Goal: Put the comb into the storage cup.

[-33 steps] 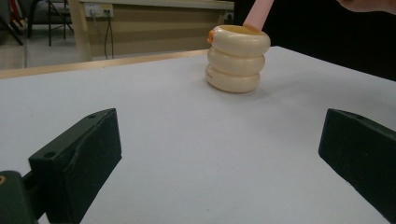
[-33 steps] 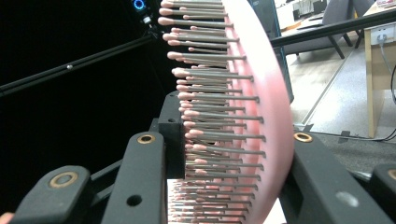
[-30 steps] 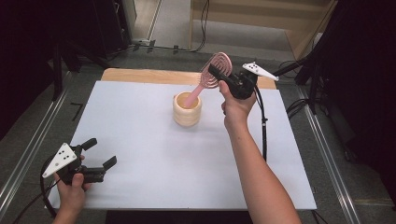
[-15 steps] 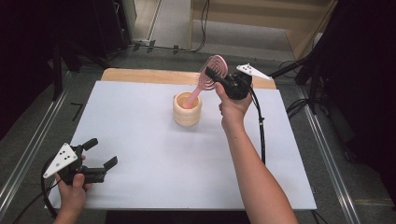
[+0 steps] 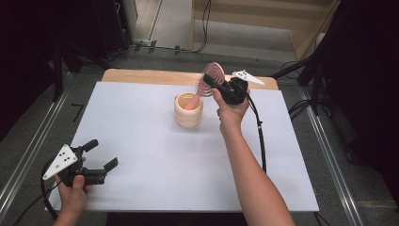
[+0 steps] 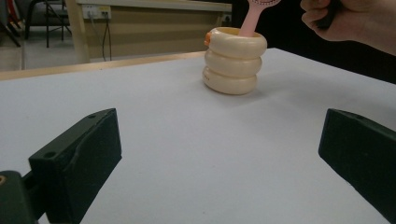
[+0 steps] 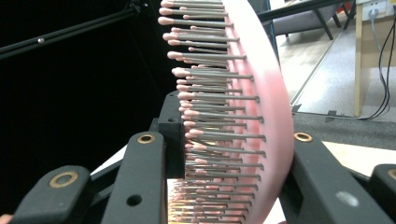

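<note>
Right claw (image 5: 215, 83): shut on the head of the pink brush (image 7: 243, 116). One jaw is pressed on the bristle side, the other on the smooth back.
Brush: held up high at the far side of the table (image 5: 155, 155). Its handle end is down inside the cream cup (image 5: 188, 110).
Long axis: slanted. Head up and to the right, near the claw; handle down and to the left, in the cup.
Key relation: cup sits just below and left of the right claw. Brush can be slid in or out only along that slant, I think.
Nearer hand: right hand (image 5: 231, 110) is right beside the cup. Left is well apart.
Left claw (image 5: 101, 155): wide open, nothing held. It is kept low at the near left corner, pointed twd the cup, w/ bare table between.
Cup: upright, made of stacked rings, near the far middle of the table.
Change vs earlier: brush head and right claw have been shifted a bit left, closer over the cup. Left claw is about where it was.
</note>
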A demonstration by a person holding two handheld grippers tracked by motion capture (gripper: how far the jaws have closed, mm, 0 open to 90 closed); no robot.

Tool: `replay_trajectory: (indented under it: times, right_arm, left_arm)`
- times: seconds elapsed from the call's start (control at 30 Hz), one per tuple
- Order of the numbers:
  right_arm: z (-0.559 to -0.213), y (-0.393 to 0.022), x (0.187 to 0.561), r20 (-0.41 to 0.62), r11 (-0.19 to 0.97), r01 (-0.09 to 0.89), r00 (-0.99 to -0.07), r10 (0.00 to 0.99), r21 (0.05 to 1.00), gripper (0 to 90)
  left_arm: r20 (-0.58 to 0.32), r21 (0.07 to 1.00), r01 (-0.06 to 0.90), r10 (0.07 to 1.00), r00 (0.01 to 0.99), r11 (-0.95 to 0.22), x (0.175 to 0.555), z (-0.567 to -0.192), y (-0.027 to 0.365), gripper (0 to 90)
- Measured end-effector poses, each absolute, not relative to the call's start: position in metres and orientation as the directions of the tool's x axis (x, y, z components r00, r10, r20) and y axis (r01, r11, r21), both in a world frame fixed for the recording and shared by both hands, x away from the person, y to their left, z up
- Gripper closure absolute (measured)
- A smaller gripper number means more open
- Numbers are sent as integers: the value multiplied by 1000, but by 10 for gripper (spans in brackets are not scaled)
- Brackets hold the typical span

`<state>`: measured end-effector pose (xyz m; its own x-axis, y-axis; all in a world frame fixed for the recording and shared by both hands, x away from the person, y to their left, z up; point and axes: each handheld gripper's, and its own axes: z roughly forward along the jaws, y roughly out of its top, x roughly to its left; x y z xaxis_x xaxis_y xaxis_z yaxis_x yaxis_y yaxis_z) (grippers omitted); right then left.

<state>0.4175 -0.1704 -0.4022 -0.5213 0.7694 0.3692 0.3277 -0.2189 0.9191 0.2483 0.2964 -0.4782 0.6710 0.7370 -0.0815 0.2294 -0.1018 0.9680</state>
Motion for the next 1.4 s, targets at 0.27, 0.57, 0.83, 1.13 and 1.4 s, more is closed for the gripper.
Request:
replay_trajectory:
  times: [0.27,0.57,0.83,1.13,1.4]
  right_arm:
    - [-414,-166,419,385,-225,345,-518,764,911,623]
    - [-426,-162,420,404,-241,358,-509,760,902,624]
    - [-430,-157,421,413,-245,363,-513,752,899,623]
    - [-438,-155,422,443,-272,378,-501,744,885,623]
    - [-444,-158,422,458,-285,390,-485,745,876,622]
  left_arm:
    - [-82,968,229,736,672,-102,248,-478,297,0]
    - [-81,968,230,736,672,-103,248,-478,296,0]
    - [-76,968,228,737,672,-108,248,-478,297,0]
    - [-76,968,227,737,671,-107,247,-478,297,0]
    - [-76,968,227,738,670,-106,247,-478,297,0]
